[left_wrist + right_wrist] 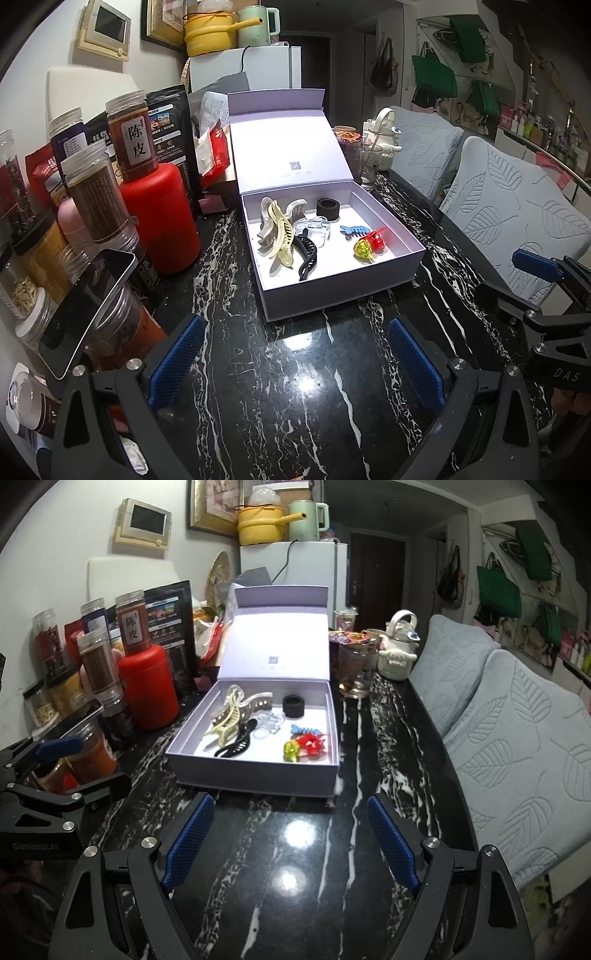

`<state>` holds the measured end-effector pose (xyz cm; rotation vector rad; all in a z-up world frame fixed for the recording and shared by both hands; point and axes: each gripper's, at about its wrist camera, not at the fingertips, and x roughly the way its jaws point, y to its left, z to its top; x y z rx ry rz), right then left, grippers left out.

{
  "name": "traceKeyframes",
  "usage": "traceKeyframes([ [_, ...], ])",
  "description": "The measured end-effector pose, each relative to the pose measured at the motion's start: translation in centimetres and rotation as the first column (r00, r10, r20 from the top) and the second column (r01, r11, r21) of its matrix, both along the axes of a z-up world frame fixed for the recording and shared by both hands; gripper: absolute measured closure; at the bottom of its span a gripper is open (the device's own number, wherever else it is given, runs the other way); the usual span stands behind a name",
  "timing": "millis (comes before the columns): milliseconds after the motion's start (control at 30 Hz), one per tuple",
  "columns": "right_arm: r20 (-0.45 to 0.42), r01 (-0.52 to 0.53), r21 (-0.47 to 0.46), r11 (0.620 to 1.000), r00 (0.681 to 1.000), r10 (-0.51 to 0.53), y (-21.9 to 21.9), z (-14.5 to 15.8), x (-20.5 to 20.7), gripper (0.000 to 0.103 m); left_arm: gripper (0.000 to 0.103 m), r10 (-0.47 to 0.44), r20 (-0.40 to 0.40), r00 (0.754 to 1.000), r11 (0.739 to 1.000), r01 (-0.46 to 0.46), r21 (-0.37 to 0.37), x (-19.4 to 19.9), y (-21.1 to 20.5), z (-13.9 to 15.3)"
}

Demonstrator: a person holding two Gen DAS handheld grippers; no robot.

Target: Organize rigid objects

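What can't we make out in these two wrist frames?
- Clear hair clip: both views, transparent and overlapped by the black wavy clip; outline unclear.
- Print inside the box lid: both views, too small to read.
- Right hand-held gripper in the left wrist view: cut off by the frame edge.
- Jars behind the phone: left wrist view, partly hidden.

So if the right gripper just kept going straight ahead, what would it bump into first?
Probably the near wall of the open white box. The right hand-held gripper is open and empty, hovering over bare black marble table, and the box sits dead ahead. If it travels higher than it looks, it could pass over the wall toward the hair clips inside.
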<state>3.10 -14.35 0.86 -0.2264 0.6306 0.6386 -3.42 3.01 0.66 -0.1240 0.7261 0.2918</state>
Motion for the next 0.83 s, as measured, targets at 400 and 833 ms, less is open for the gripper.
traceKeyframes([
  [400, -0.006, 0.002, -0.006, 1.0, 1.0, -0.002, 0.21, -0.31, 0.04, 0.017, 0.001, -0.005, -0.018, 1.0, 1.0, 0.005, -0.009, 0.12, -0.06, -0.4],
  [833, -0.034, 0.021, -0.004, 1.0, 0.999, -0.021, 0.07, -0.9, 0.68, 0.017, 0.001, -0.02, -0.034, 0.999, 1.0, 0.019, -0.012, 0.6, -0.21, -0.89],
])
